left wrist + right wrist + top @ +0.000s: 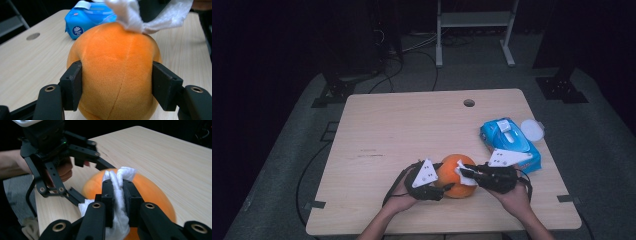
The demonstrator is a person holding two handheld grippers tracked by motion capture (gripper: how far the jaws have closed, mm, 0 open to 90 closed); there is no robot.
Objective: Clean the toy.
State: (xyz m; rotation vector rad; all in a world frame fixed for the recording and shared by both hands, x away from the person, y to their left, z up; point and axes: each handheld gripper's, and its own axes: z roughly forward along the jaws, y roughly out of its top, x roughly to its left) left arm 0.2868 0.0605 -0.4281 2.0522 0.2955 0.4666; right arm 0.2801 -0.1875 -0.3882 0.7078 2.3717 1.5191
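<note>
Plush orange ball (117,72), seamed and fuzzy, clamped by left gripper (117,86); white wipe (118,195) pinched in right gripper (119,202), pressed on top.

**Hidden and cropped parts around the orange plush**

The orange plush ball (117,75) runs past the bottom edge in the left gripper view, its underside unseen; the white wipe (150,15) is cropped at the top; the blue wipes pack (87,18) sits half hidden behind the ball, its label print too small to read.
</note>
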